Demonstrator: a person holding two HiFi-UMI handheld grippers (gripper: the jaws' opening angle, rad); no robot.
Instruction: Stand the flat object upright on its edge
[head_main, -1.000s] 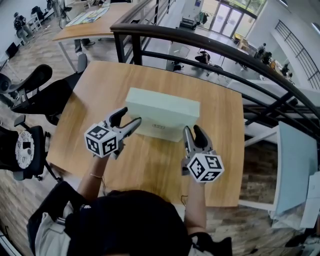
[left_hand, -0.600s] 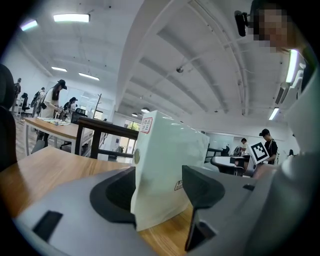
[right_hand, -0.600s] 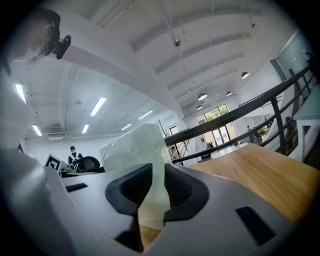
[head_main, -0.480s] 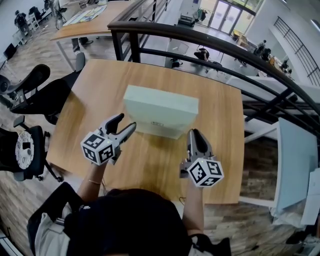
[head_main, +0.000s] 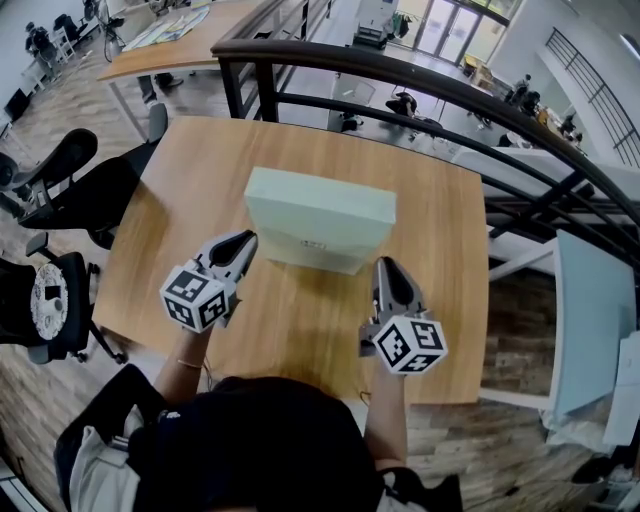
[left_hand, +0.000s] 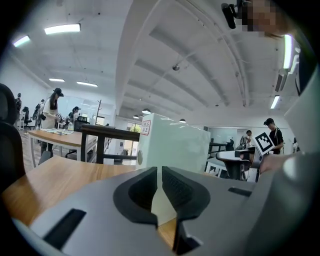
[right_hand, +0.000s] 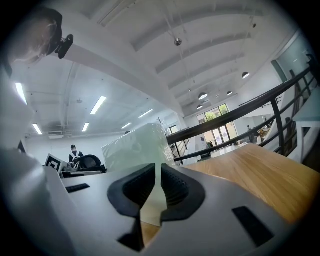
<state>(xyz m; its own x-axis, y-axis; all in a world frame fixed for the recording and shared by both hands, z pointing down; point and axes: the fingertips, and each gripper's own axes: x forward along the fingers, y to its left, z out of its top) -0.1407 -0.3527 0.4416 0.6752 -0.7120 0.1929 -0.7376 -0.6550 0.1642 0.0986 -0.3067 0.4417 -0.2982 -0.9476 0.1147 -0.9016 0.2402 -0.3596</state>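
Head view: the wooden surface (head_main: 300, 340) carries the pale green flat box (head_main: 320, 212), lying on its broad face near the middle. The left tongs (head_main: 243, 243) and right tongs (head_main: 385, 268) sit just beside its near corners. Both have just been closing and stand shut, with nothing between them.

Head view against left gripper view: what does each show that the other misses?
Only the head view shows the box's top face and the left gripper's marker cube. Only the left gripper view shows the red-edged label on the box's corner and the ceiling lights. Both show the box, the table and the left gripper's shut jaws.
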